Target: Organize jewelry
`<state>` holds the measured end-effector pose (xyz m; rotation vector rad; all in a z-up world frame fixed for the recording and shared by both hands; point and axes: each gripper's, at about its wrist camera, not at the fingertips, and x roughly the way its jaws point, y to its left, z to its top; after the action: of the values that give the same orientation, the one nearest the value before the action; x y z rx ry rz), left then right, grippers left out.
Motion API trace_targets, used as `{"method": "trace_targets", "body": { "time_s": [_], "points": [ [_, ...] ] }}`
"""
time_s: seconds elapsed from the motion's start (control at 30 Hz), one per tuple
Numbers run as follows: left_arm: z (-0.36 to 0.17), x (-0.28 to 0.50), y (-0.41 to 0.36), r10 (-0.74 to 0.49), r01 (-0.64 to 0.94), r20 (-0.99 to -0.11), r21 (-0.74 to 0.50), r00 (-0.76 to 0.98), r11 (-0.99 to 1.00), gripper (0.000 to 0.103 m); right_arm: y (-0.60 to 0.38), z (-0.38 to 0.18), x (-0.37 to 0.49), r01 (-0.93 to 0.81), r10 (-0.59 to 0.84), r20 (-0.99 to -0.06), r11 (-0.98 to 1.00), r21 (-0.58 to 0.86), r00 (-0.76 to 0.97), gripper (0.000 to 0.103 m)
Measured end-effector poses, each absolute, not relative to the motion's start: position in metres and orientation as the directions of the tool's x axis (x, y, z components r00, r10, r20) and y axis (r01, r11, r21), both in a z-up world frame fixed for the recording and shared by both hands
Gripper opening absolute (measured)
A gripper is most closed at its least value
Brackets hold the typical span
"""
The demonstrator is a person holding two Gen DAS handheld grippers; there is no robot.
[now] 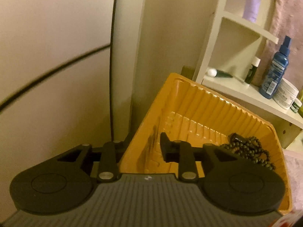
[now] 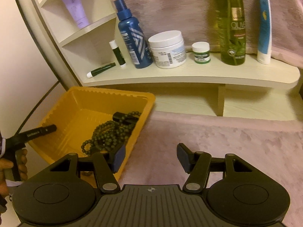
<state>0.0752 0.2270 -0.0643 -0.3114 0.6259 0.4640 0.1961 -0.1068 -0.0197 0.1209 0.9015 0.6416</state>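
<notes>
A yellow ribbed plastic tray (image 2: 56, 113) sits on the pink furry surface, with a dark green bead necklace (image 2: 111, 132) piled in its right corner beside a small black piece (image 2: 118, 116). In the left wrist view the tray (image 1: 208, 104) and the necklace (image 1: 248, 149) show too. My left gripper (image 1: 144, 149) straddles the tray's left wall: the right finger is inside, the left finger outside, and its jaws are apart. Its finger (image 2: 43, 129) shows in the right wrist view. My right gripper (image 2: 150, 158) is open and empty, just right of the tray's near corner.
A curved cream shelf (image 2: 189, 73) stands behind the tray with a blue spray bottle (image 2: 132, 36), a white jar (image 2: 167, 49), a small green jar (image 2: 200, 53), a green olive bottle (image 2: 230, 24) and tubes. A pink furry cloth (image 2: 227, 147) covers the surface. A wall is at left.
</notes>
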Motion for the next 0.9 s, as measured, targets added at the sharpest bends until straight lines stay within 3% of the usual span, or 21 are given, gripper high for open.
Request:
{"method": "trace_targets", "body": {
  "time_s": [0.07, 0.13, 0.27, 0.43, 0.63, 0.9],
  "points": [
    [-0.07, 0.078, 0.228, 0.309, -0.5, -0.636, -0.14, 0.707, 0.855, 0.033, -0.11, -0.019, 0.194, -0.461, 0.563, -0.691, 0.812, 0.359, 0.453, 0.06],
    [-0.075, 0.08, 0.229, 0.305, -0.498, -0.64, -0.14, 0.705, 0.856, 0.046, -0.114, -0.018, 0.192, -0.45, 0.558, -0.691, 0.817, 0.361, 0.459, 0.06],
    [-0.076, 0.079, 0.231, 0.307, -0.499, -0.642, -0.135, 0.702, 0.856, 0.058, -0.124, -0.018, 0.186, -0.422, 0.547, -0.692, 0.828, 0.368, 0.47, 0.061],
    [-0.068, 0.06, 0.236, 0.325, -0.504, -0.634, -0.12, 0.701, 0.855, 0.059, -0.142, -0.015, 0.173, -0.378, 0.539, -0.681, 0.84, 0.39, 0.495, 0.063],
    [-0.031, 0.032, 0.209, 0.372, -0.481, -0.613, -0.016, 0.697, 0.876, 0.059, -0.166, -0.003, 0.151, -0.318, 0.5, -0.693, 0.866, 0.387, 0.52, 0.065],
    [0.022, 0.019, 0.117, 0.229, -0.294, -0.618, -0.004, 0.752, 0.956, 0.06, -0.182, 0.011, 0.108, -0.331, 0.43, -0.746, 0.898, 0.291, 0.509, 0.065]
  ]
}}
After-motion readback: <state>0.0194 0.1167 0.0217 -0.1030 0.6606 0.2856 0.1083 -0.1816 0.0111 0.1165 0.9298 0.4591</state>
